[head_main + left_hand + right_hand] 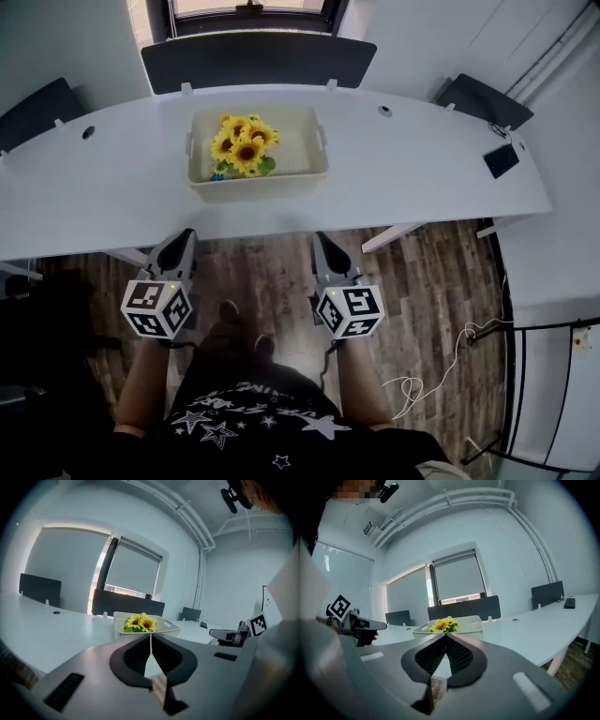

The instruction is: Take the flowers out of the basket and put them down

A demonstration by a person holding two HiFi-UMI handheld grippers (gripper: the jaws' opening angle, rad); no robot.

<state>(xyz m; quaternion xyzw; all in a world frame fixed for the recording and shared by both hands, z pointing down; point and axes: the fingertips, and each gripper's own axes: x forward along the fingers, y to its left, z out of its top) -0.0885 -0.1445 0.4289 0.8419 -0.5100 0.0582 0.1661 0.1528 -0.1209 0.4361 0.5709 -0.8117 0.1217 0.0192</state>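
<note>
At the table's (pixel 422 169) near edge, over the wood floor (pixel 422 281):
- Left gripper (pixel 182 236): jaws pressed together, nothing between them. It is held low in front of the body, tips pointing far toward the table, marker cube on top.
- Right gripper (pixel 322 238): to the right of the first and apart from it. Its jaws are likewise together and empty, in the same pose.
- Forearms (pixel 141 375): both reach forward from the torso, roughly parallel.
- Basket (pixel 258 180): white, upright on the middle of the table, well apart from both grippers.
- Flowers (pixel 244 142): yellow sunflowers lying inside the basket, in its left half.
</note>
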